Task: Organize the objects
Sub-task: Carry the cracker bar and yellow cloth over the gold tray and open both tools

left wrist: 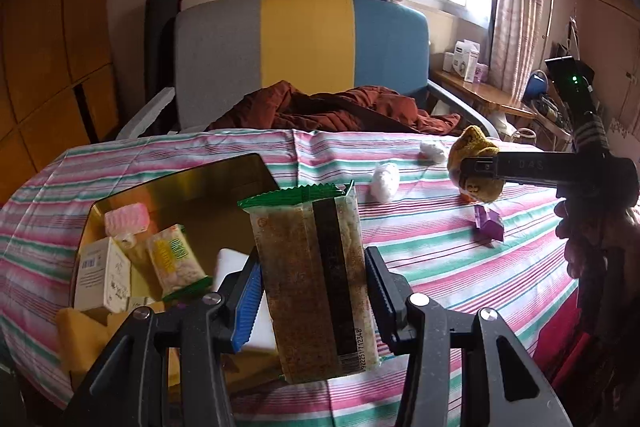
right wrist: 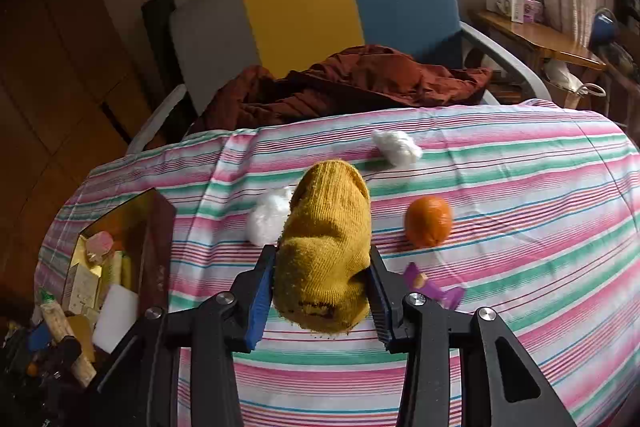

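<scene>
The left gripper [left wrist: 314, 291] pinches a snack packet [left wrist: 316, 287] upright just right of the gold box [left wrist: 180, 187], likely to drop it in, while the right gripper [right wrist: 322, 287] clamps a yellow sock [right wrist: 326, 247] farther right over the table [right wrist: 520, 187].

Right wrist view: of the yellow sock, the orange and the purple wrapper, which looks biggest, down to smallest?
1. Yellow sock, though it is nearest the camera, held in the right gripper.
2. Orange.
3. Purple wrapper, partly hidden by a finger.

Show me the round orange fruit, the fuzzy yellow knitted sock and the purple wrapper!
Round orange fruit [right wrist: 428, 221]: right wrist view, middle of peel.
Fuzzy yellow knitted sock [right wrist: 326, 239]: right wrist view, ribbed middle.
Purple wrapper [left wrist: 490, 223]: left wrist view, folded middle.
</scene>
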Motion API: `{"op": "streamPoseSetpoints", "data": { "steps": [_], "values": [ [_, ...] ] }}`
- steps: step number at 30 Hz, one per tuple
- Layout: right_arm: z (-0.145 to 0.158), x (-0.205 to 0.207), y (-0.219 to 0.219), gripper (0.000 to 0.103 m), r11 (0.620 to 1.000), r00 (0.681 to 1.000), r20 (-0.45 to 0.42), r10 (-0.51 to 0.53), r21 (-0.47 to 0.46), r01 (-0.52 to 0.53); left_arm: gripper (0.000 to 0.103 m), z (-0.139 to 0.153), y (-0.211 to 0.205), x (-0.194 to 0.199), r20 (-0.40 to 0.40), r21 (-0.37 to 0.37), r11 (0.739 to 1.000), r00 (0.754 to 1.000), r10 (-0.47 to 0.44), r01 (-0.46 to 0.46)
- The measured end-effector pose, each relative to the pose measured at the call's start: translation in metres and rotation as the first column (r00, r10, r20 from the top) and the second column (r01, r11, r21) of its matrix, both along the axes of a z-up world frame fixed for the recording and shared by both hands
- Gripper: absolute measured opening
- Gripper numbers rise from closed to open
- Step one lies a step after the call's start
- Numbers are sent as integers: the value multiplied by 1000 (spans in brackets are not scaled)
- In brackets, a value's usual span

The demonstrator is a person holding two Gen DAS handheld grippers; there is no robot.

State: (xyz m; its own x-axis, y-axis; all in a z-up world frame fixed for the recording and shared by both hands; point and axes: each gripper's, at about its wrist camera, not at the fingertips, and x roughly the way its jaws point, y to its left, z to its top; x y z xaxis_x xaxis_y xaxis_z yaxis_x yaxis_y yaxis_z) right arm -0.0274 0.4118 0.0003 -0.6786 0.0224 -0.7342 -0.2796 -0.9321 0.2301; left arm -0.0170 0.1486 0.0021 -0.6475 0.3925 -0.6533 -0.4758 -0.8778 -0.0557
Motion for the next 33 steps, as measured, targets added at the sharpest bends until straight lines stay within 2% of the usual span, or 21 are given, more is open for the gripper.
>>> {"op": "streamPoseSetpoints", "data": {
  "steps": [11,15,19,26,33],
  "values": [
    [2,-22,-105,43,978,978,-6,207,-23,-207,49,-7,-58,-9,49,61,993,994,100,-103],
    [0,-25,-138,43,964,965,-2,263,-34,-263,49,-6,-89,-15,82,121,981,986,143,-152],
    [-2,-30,-165,43,950,950,12,312,-19,-312,49,0,-126,-21,100,177,958,973,209,-224],
    [-11,-45,-181,44,939,938,40,343,-5,-343,49,2,-168,-29,121,210,928,950,288,-309],
    [-19,-58,-193,44,927,925,61,375,-8,-375,49,-4,-167,-41,173,237,925,950,260,-296]
  ]
}}
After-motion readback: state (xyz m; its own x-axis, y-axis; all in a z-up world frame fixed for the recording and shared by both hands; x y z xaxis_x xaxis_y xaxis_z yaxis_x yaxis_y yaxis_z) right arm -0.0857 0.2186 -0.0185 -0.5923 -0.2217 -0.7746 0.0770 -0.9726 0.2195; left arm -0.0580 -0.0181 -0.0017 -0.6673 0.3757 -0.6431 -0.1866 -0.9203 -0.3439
